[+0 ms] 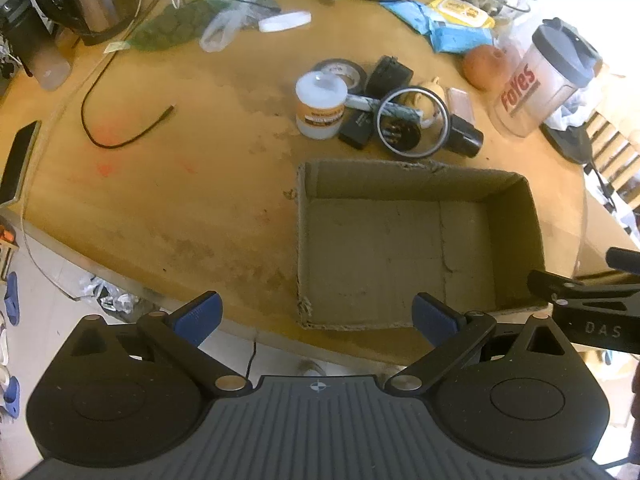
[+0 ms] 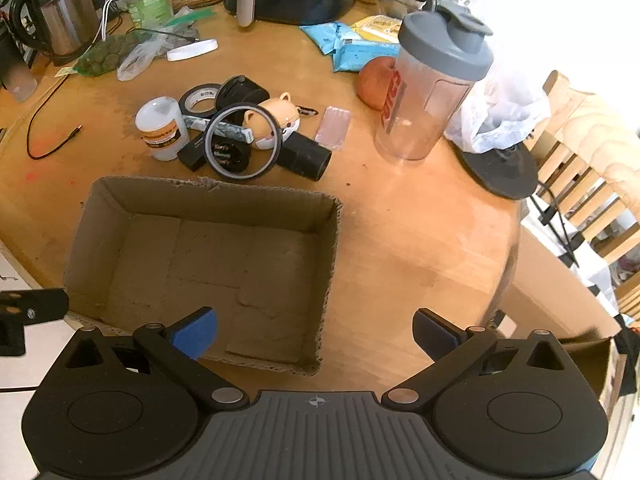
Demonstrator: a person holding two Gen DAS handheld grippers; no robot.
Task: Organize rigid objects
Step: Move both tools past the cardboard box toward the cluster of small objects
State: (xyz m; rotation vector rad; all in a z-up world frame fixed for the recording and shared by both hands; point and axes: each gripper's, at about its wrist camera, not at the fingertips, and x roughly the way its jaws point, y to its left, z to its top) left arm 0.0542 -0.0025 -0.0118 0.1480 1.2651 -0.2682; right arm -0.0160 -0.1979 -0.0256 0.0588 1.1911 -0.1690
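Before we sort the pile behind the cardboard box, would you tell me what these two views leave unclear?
- Small black rectangular block: left wrist view, partly covered by the thin black ring; its full shape is hidden.
- White plastic jar: right wrist view, label print too small to read.
- Clear shaker bottle: its red lettering curves out of sight.
- Open brown cardboard box: near wall hidden behind the right hand-held gripper.
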